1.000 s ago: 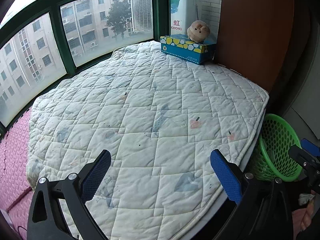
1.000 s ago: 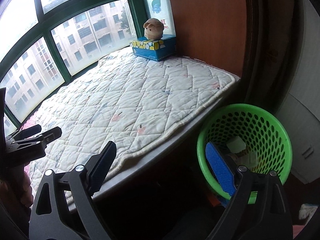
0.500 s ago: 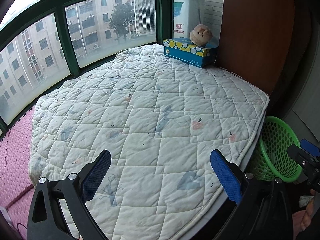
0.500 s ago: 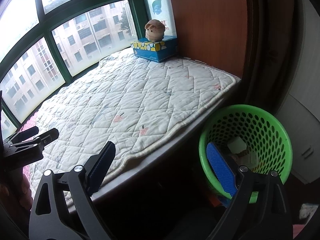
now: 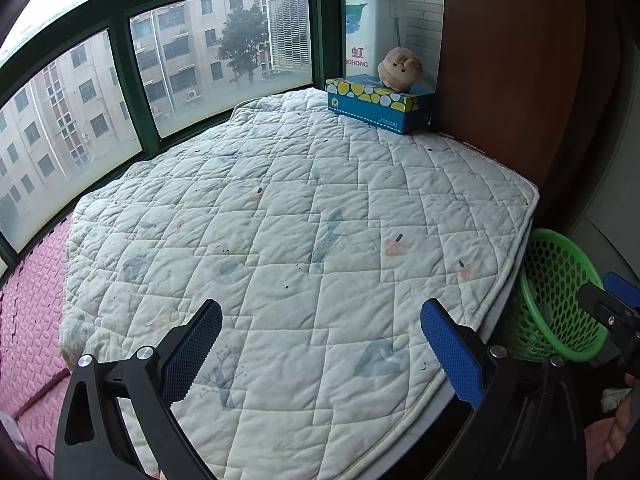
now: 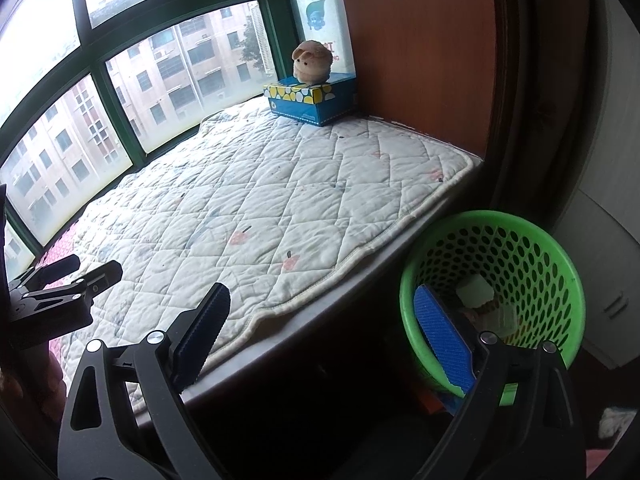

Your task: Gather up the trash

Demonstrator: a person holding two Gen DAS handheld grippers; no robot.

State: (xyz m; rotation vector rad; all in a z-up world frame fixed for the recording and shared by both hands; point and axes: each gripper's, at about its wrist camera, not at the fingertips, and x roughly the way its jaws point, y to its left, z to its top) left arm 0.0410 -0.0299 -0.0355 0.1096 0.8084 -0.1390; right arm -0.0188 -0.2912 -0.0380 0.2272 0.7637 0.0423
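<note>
A white quilted mat (image 5: 304, 240) covers a bay-window platform with green window frames (image 5: 120, 64); at 1 o'clock a plush toy (image 5: 400, 69) sits on a blue tissue box (image 5: 378, 105). The left gripper (image 5: 320, 344) hangs over the mat, jaws wide apart, holding nothing. The right gripper (image 6: 324, 332) is also spread and empty. A green perforated basket (image 6: 552, 264) stands below the platform edge at 4 o'clock, behind the right finger (image 6: 440, 340), with pale crumpled trash (image 6: 476, 294) inside.
</note>
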